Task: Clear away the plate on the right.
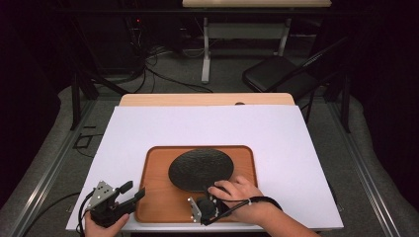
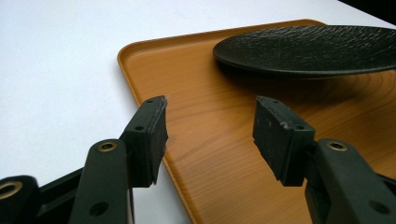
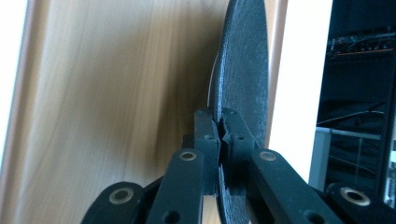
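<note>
A black, rough-textured plate sits on a wooden tray with a raised rim, and the tray lies toward the near edge of a white tabletop. The person's right hand reaches in from the near side and holds the right gripper at the plate's near edge. In the right gripper view its two black jaws are pressed onto the plate's rim, one pad on each face, pinching it; that camera is rolled on its side, so the plate stands as a dark upright disc with the tray's wood grain to its left. In the left gripper view the plate shows a gap and a shadow under the edge facing the camera, so that side sits clear of the tray's floor, though how much of the plate is lifted I cannot tell. The left gripper is held low at the tray's near left corner, well apart from the plate, with the grey three-cornered plate on top of it and a cable trailing off toward the person. Its jaws are spread wide with nothing between them: one pad hovers over the tray's left rim, the other over the tray's wooden floor. Beyond the tabletop stand a dark folding chair and the legs of another table on a grey floor with cables.
</note>
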Tool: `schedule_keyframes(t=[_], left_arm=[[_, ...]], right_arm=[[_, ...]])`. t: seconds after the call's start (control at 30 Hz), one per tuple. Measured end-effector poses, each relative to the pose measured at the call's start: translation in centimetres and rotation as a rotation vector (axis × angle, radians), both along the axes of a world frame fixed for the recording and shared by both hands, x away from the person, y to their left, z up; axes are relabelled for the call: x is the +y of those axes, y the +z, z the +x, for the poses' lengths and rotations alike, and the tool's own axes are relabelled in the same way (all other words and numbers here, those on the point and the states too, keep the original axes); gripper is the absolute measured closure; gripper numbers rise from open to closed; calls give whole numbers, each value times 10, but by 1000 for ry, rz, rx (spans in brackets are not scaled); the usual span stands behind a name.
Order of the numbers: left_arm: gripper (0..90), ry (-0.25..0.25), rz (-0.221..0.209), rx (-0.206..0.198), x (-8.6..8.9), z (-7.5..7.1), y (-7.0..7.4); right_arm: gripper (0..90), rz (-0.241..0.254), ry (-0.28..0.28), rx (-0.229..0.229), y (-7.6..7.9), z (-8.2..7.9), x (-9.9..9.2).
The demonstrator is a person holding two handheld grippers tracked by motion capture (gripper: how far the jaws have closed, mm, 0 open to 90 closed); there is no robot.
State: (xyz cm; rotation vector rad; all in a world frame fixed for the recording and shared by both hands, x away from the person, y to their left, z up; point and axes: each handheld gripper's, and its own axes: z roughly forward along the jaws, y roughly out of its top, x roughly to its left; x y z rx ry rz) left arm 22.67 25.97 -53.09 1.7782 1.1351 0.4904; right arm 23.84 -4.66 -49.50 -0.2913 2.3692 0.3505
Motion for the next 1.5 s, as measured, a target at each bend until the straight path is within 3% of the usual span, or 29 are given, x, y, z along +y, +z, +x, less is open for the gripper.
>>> schedule_keyframes(t=[0.2, 0.43, 0.67, 0.93, 1.3, 1.5], left_arm=[[450, 1, 0, 1, 0, 0, 0], [451, 10, -5, 12, 1, 1, -1], [451, 7, -9, 15, 1, 1, -1], [451, 6, -10, 15, 1, 1, -1], [451, 7, -7, 20, 1, 1, -1], [451, 6, -7, 21, 1, 1, -1]], right_arm=[[844, 21, 6, 44, -4, 1, 0], [829, 48, -6, 60, -12, -2, -1], [811, 51, 3, 65, -19, -3, 0], [787, 62, -6, 102, -26, -4, 0], [774, 58, 8, 103, -32, -4, 1], [745, 59, 3, 136, -39, -2, 1]])
